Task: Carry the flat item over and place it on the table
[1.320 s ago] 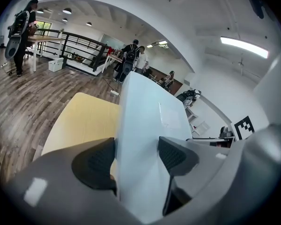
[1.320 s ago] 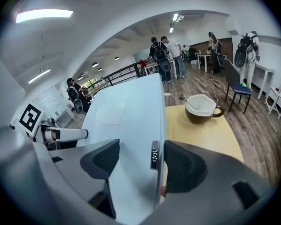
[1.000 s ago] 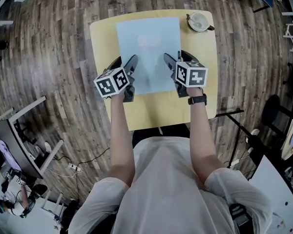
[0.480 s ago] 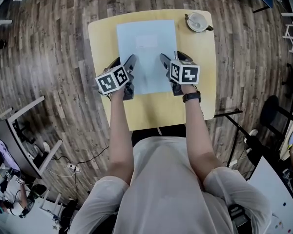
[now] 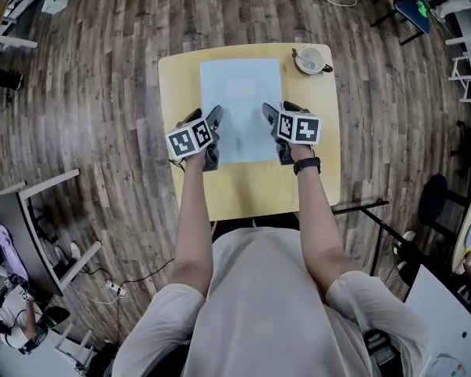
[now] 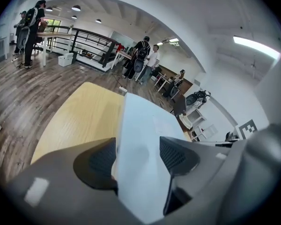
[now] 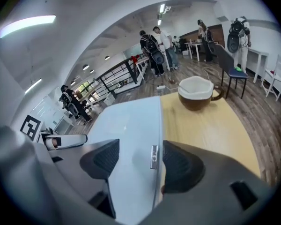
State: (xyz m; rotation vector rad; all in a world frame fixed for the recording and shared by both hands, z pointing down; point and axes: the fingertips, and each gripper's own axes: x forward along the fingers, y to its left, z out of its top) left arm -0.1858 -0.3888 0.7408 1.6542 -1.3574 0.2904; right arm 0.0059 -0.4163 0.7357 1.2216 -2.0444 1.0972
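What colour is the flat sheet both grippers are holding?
Pale blue and plain. The flat sheet shows best in the head view.

Open-plan office or shared workspace.
- Wood-plank floor (image 5: 102,69) throughout.
- Black railing (image 6: 86,41) runs across the room, mezzanine-style, with a white storage box (image 6: 64,60) next to it.
- White desks (image 7: 264,57) stand along the wall, with a chair (image 7: 225,62) pulled up nearby.
- Ceiling has strip lights (image 6: 255,46) and recessed spots (image 6: 76,7).
- People (image 6: 147,60) stand in small groups around the desks, and some wear backpack rigs (image 7: 235,32).
- Near camera there's a small pale-wood worktop (image 7: 210,125) with a mug (image 7: 196,93) at its far right corner.
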